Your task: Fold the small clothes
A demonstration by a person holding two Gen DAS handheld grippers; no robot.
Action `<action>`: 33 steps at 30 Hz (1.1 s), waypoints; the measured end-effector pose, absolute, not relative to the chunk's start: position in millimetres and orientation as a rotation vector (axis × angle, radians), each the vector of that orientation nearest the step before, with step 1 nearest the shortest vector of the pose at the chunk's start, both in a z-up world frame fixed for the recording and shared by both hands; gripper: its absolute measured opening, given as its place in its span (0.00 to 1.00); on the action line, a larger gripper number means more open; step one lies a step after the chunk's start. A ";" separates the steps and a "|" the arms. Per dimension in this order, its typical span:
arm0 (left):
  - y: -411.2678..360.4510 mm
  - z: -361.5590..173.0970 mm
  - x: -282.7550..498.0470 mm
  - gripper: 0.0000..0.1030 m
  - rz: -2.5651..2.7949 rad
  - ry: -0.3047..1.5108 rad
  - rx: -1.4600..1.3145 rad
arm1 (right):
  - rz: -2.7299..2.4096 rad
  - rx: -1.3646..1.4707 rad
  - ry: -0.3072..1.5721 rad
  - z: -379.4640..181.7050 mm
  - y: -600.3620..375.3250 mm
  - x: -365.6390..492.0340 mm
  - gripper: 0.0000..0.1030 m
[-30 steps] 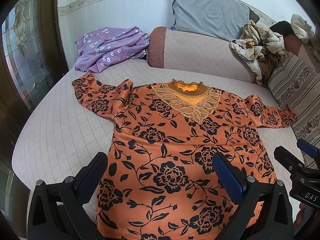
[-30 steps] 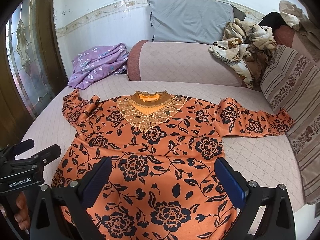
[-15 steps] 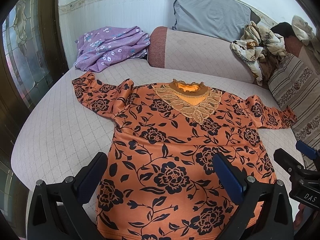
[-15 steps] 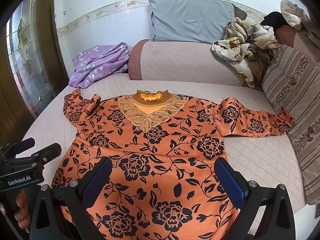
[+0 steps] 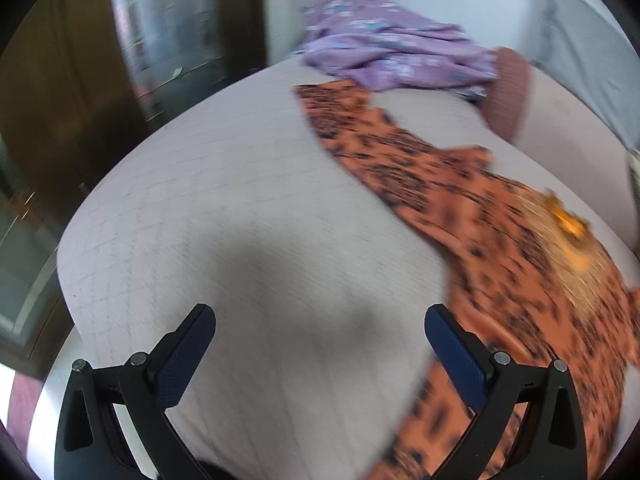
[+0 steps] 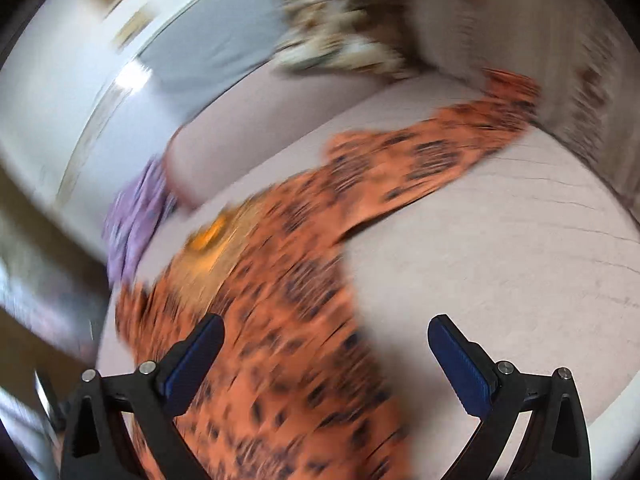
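Note:
An orange top with black flowers point(image 5: 520, 264) lies spread flat on the pale quilted bed point(image 5: 240, 220). In the left wrist view its left sleeve point(image 5: 360, 140) runs up toward the back. My left gripper point(image 5: 320, 344) is open and empty over bare bedding left of the top. In the right wrist view the top point(image 6: 288, 300) and its right sleeve point(image 6: 432, 156) show, blurred. My right gripper point(image 6: 326, 352) is open and empty above the top's right side, apart from the cloth.
A purple flowered garment point(image 5: 392, 48) lies at the back of the bed. A grey pillow point(image 6: 224, 48) and a heap of patterned cloth point(image 6: 340, 36) sit behind. A dark wooden door with glass point(image 5: 120, 60) stands left. The striped cushion point(image 6: 592, 92) is on the right.
Both grippers have swung outward fast: the left one to the left toward the left sleeve, the right one to the right toward the right sleeve. Both views are now blurred. The top has not moved.

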State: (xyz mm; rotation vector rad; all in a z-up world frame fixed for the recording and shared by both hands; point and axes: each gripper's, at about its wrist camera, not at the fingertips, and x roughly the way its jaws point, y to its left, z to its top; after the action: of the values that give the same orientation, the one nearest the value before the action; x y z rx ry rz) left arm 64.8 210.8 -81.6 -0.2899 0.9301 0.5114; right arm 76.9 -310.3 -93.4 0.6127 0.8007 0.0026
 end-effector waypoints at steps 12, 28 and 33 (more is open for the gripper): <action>262.0 -154.9 114.5 1.00 0.664 0.948 -0.330 | -0.321 0.747 0.743 -129.8 -485.5 201.6 0.71; 259.5 -153.3 111.9 1.00 0.666 0.890 -0.322 | -0.518 0.679 0.808 -158.4 -537.5 294.1 0.06; 260.5 -153.9 113.9 1.00 0.662 0.886 -0.326 | -0.302 0.662 0.675 -91.9 -492.3 298.2 0.06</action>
State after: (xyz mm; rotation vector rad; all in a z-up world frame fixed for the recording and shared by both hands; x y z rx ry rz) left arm 113.9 260.5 -153.9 -0.3264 0.8856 0.6623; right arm 298.2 -492.3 -91.9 0.6617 0.6748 -0.3024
